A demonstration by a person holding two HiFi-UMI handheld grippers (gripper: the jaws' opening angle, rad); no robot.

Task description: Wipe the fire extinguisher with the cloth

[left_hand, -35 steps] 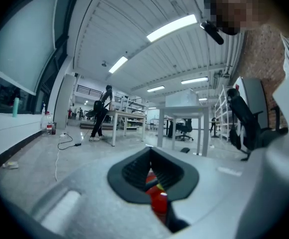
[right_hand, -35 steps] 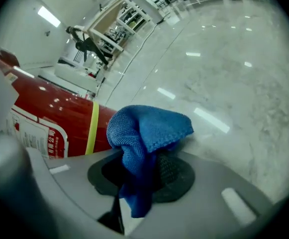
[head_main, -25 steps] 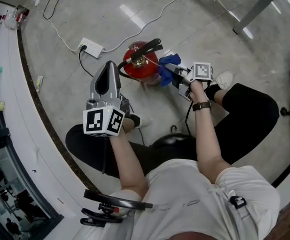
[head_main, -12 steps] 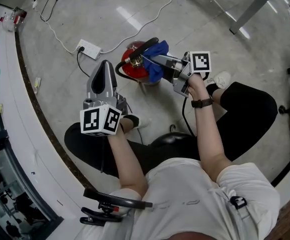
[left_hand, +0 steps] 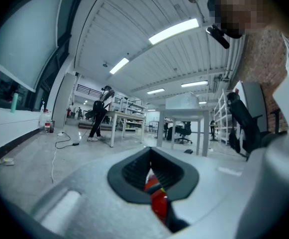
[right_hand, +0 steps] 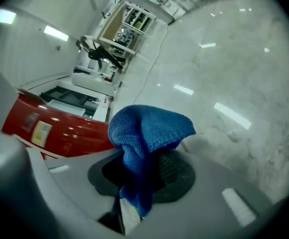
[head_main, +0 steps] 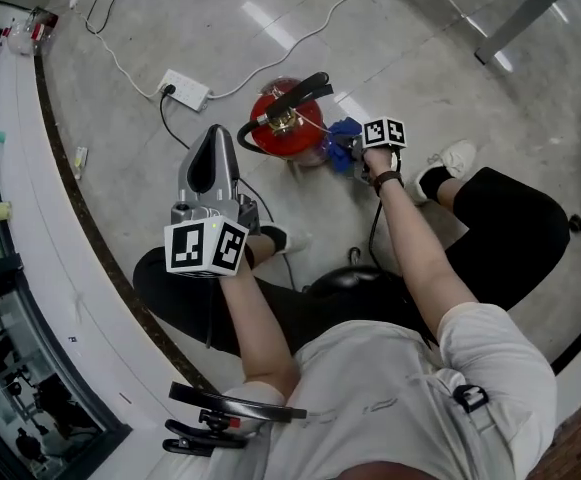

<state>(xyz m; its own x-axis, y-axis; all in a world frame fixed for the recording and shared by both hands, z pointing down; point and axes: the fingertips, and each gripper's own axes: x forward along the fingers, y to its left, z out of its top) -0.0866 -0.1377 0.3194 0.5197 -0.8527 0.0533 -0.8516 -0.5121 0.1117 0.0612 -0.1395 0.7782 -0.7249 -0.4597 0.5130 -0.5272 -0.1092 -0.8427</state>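
Red fire extinguisher stands upright on the grey floor with a black handle and hose on top; the pale label on its side is too blurred to read. Right gripper is clamped on the blue cloth, just beside the cylinder's right side; contact unclear. Left gripper has jaws together, holding nothing, near the extinguisher.

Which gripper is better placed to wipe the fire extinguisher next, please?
The right gripper: its jaws are shut on the cloth beside the fire extinguisher. The left gripper holds nothing, farther back.
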